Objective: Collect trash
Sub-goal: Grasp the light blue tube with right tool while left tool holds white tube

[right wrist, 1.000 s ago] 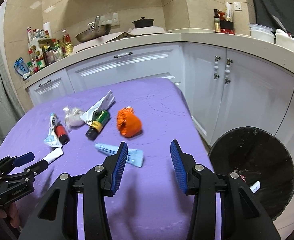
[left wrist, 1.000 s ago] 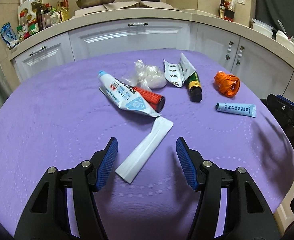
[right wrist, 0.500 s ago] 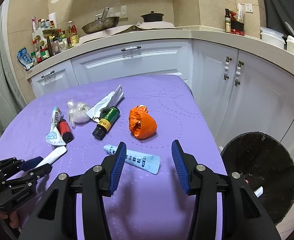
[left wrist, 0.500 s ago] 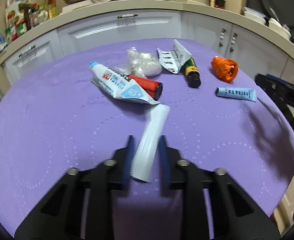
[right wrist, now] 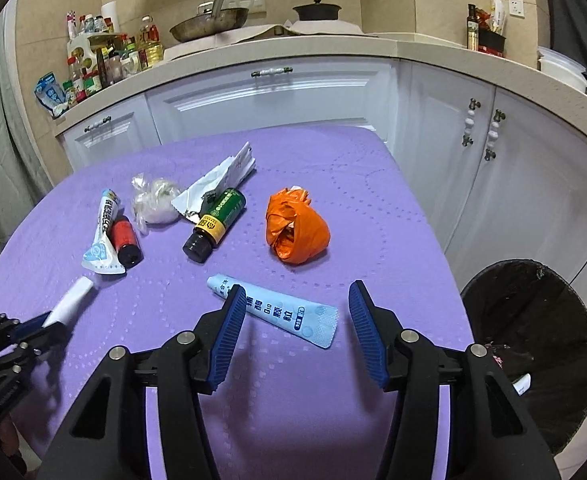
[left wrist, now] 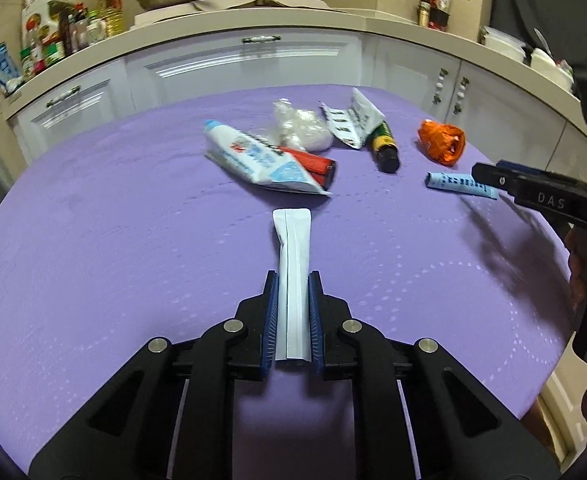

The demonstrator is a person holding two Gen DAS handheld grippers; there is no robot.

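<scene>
The left gripper (left wrist: 292, 316) is clenching one flat white sachet (left wrist: 292, 272), jaws having just closed on it. Ahead of it are lying two tubes, two small bottles, a knotted clear bag, possibly plastic, and one crumpled orange bag (right wrist: 295, 227). The right gripper (right wrist: 296, 332), jaws just widening, is straddling untouched the pale blue tube (right wrist: 281, 311), beside one black bin (right wrist: 533, 344).
</scene>
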